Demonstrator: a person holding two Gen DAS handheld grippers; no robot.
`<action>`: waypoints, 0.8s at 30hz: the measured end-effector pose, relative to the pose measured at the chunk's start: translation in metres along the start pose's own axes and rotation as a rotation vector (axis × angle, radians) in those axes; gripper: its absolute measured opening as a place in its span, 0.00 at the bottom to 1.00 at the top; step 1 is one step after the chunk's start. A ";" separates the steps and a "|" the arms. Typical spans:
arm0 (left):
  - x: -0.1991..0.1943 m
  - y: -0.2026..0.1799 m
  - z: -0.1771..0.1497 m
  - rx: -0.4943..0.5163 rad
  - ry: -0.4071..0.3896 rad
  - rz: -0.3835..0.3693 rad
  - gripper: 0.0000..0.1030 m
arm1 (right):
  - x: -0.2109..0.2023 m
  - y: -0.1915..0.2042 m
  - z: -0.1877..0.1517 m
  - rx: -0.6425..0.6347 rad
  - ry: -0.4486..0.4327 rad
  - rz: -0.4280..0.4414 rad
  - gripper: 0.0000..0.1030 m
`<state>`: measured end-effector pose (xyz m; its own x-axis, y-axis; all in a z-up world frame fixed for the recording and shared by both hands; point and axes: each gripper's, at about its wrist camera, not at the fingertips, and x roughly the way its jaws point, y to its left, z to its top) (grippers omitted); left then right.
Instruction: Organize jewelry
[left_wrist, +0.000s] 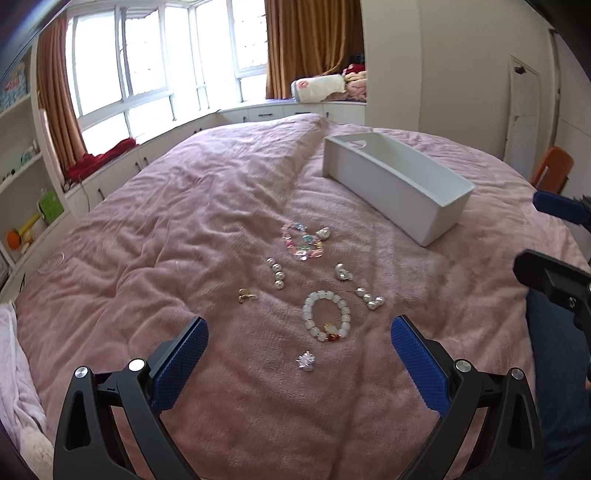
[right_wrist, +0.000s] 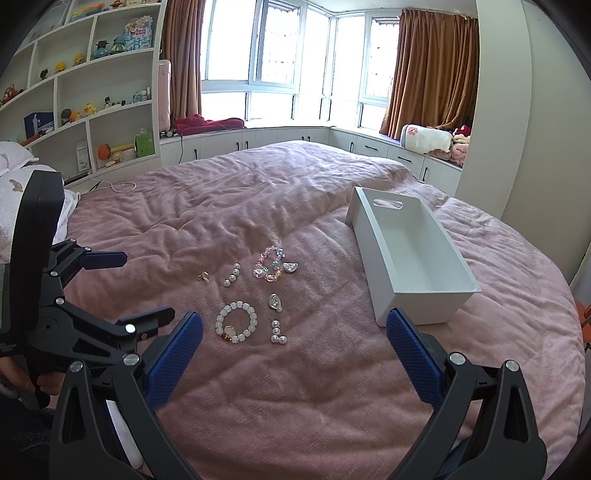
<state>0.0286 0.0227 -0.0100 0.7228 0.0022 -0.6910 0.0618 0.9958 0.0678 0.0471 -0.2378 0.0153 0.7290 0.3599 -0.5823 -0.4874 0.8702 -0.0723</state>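
Now the pink blanket covered the whole bed, and everything for the job sat on it; the white box was the biggest thing, empty, lying off to the right side with its long way running from near to far; its near end sat just past the right finger of the right gripper.

Next came the two tools; the left gripper had its blue fingers spread wide with nothing between them, held above the blanket; the right gripper was spread wide too, and it held nothing.

Then came the little things, all in a loose bunch in front of both tools and left of the box; the white bead bracelet lay flat as a ring, almost straight ahead of the left gripper and nearest to it; from the right gripper the same bracelet sat ahead and to the left; so I think the left one had the shorter reach; the colourful bracelet lay farther off, closer to the box; two short rows of pearls lay beside them; smallest of all, a tiny silver sparkly piece sat right between the left fingers, just below the white ring.
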 end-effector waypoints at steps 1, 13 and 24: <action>0.006 0.005 0.003 -0.014 0.011 0.010 0.97 | 0.006 -0.001 0.002 0.000 0.009 0.006 0.95; 0.091 0.041 0.024 -0.032 0.093 0.123 0.97 | 0.101 -0.014 -0.001 0.039 0.116 0.093 0.81; 0.170 0.044 0.014 0.036 0.173 0.231 0.96 | 0.177 -0.019 -0.042 0.065 0.261 0.162 0.53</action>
<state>0.1634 0.0655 -0.1146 0.5923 0.2475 -0.7668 -0.0641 0.9631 0.2614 0.1651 -0.2049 -0.1198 0.4925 0.4045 -0.7706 -0.5491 0.8314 0.0855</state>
